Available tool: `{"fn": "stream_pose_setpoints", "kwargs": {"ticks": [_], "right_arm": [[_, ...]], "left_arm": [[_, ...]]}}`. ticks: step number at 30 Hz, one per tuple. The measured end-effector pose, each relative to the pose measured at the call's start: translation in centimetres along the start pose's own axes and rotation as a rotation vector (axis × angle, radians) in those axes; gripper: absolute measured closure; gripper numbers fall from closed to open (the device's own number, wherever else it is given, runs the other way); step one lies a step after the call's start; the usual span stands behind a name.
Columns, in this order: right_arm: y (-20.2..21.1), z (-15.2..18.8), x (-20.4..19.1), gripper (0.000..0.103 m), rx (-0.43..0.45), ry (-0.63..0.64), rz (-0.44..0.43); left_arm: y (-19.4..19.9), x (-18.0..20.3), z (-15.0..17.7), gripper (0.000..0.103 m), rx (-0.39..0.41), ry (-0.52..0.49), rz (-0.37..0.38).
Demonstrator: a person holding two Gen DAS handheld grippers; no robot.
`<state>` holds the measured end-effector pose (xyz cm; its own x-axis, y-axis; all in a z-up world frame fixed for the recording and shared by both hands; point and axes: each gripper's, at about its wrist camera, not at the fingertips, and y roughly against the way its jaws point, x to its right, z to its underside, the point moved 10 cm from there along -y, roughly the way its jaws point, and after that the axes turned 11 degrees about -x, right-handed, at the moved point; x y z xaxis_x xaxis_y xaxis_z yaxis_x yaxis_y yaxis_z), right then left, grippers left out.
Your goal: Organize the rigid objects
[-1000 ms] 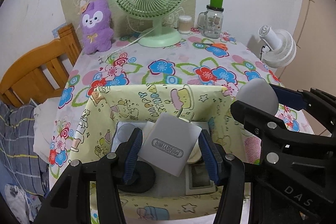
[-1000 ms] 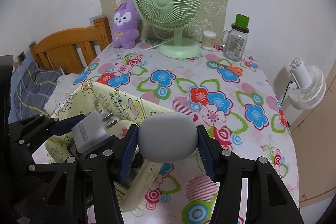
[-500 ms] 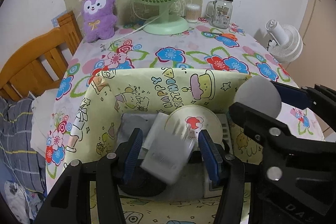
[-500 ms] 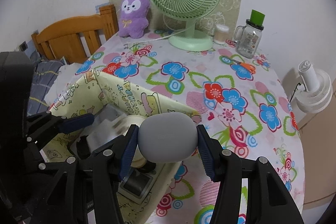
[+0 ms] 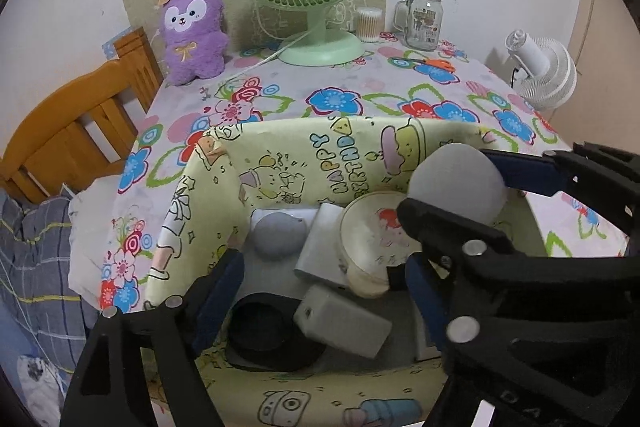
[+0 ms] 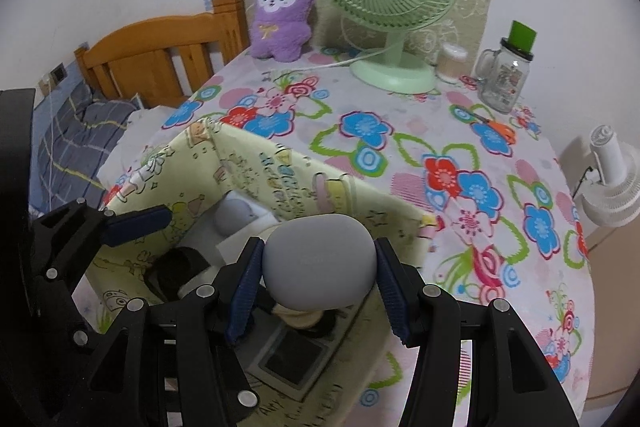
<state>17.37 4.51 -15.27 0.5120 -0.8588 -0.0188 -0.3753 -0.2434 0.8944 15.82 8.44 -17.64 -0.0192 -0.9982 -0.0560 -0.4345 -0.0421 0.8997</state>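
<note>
My right gripper (image 6: 318, 281) is clamped on a gray pod (image 6: 320, 263), its jaws pressed against both sides, and hangs over the right edge of the yellow box (image 5: 280, 163) at the near edge of the counter (image 6: 400, 115). My left gripper (image 5: 320, 291) stands with jaws apart and empty, low inside the box above a gray charger (image 5: 342, 325) that lies loose on the bottom beside a black ring (image 5: 266, 335), a round cream tin (image 5: 374, 239), a white block (image 5: 320, 247) and a second gray pod (image 5: 278, 239). The step in hand, as I judge it, is boxing the pod; the next move calls for lowering it into a free gap past the tin and the left gripper's arm, then spreading the jaws. The box's inner wall reads "HAPPY BIRTHDAY", seen upside down. The lettering on the tin and the jar (image 5: 424, 21) label is too small to read.
</note>
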Motion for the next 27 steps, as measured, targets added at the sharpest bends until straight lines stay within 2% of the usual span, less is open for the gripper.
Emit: {"fn": "stream_pose_setpoints", "kwargs": {"ticks": [6,11,13,16,23,27], "right_arm": [[-1.4,0.3,-1.6,0.045,-0.044,0.006,-0.064],[-1.8,0.2,-2.2,0.044,-0.049,-0.005,-0.092],[-1.7,0.2,-2.3,0.041,-0.046,-0.011,-0.099],[-1.3,0.2,-2.1,0.033,-0.045,-0.027,-0.099],[0.7,0.4,-1.1,0.025,-0.007,-0.037,-0.043],[2.1,0.7,0.3,0.017,0.024,-0.066,-0.015]], "left_arm": [[-0.6,-0.7,0.6,0.01,-0.012,-0.023,-0.014],[-0.5,-0.9,0.7,0.009,-0.011,-0.023,-0.005],[-0.3,-0.9,0.7,0.009,-0.006,-0.023,0.002],[0.0,-0.9,0.8,0.009,-0.007,-0.018,0.017],[1.4,0.2,0.6,0.009,0.027,-0.028,0.031],[2.5,1.2,0.3,0.005,0.053,-0.04,0.035]]}}
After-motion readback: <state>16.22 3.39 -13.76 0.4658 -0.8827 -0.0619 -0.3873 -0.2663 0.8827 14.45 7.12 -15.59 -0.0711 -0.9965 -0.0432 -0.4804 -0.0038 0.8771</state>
